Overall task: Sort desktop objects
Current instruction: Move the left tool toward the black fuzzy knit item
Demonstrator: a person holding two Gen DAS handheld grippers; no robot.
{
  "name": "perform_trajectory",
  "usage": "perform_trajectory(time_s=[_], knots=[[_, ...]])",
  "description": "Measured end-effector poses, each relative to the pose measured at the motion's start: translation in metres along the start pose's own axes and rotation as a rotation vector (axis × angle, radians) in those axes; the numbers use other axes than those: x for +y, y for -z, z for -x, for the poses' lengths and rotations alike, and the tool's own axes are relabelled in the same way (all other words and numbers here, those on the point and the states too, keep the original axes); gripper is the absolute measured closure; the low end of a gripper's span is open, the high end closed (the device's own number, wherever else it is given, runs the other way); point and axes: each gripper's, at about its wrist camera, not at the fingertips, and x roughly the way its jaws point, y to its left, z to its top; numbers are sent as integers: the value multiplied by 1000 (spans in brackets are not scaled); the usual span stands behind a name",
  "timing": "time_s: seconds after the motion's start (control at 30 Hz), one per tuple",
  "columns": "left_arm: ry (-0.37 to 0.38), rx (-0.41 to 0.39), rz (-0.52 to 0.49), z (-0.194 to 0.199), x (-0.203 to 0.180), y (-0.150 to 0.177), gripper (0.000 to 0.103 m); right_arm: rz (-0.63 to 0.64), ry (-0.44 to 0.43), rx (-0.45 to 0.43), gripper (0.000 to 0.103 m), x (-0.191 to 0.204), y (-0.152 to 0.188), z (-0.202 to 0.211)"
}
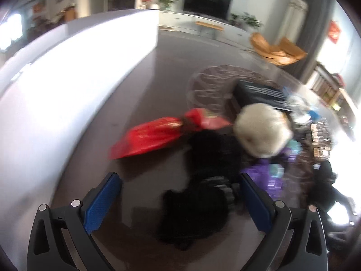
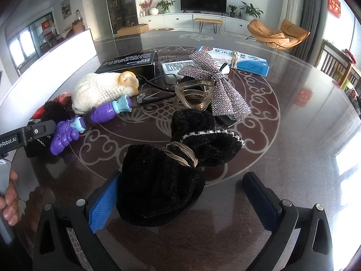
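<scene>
On the right wrist view, a person's hand (image 2: 9, 194) is seen at the far left edge, and above it the left hand-held gripper (image 2: 27, 135) reaches in over the dark glass-topped bench (image 2: 304, 135). Just beside that gripper a purple toy (image 2: 90, 124) with pale blue parts is laid on the bench, and a cream knitted item (image 2: 99, 90) is set directly behind it, touching it. Behind the knitted item a black box (image 2: 130, 64) is placed. A pair of glasses (image 2: 153, 90) and a clear hair claw (image 2: 194, 97) are found near the middle, with a rhinestone bow (image 2: 214, 83) lying against the claw and a blue and white box (image 2: 237, 61) behind it. A black velvet bow (image 2: 171, 171), bound at its middle with a pale band, is spread in the foreground. The right hand-held gripper (image 2: 180, 196) is held wide open, its left blue pad touching one lobe of the velvet bow, its right finger well apart from it.

The left wrist view is heavily blurred. There the left hand-held gripper (image 1: 178, 194) is spread open above a black fuzzy item (image 1: 196, 212), with nothing pinched. A red bag (image 1: 153, 135) is seen behind it, to the left of the cream item.
</scene>
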Motion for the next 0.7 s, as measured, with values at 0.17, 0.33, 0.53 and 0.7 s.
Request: perform_trajectory(time_s=[0.17,0.33,0.53,0.7], knots=[[-74,18,-91,-8,-16,1,0,2,2,1,0,1,-1,-1],[-73,12,-89,-11,-15,-1,0,1,3,2,0,2,-1,-2],[-62,15,-106,-11,-13,1,0,1,2,3,0,2,-1,-2],[-56,14,-109,-6,-11,9,0,2,2,3,0,2,-1,-1]])
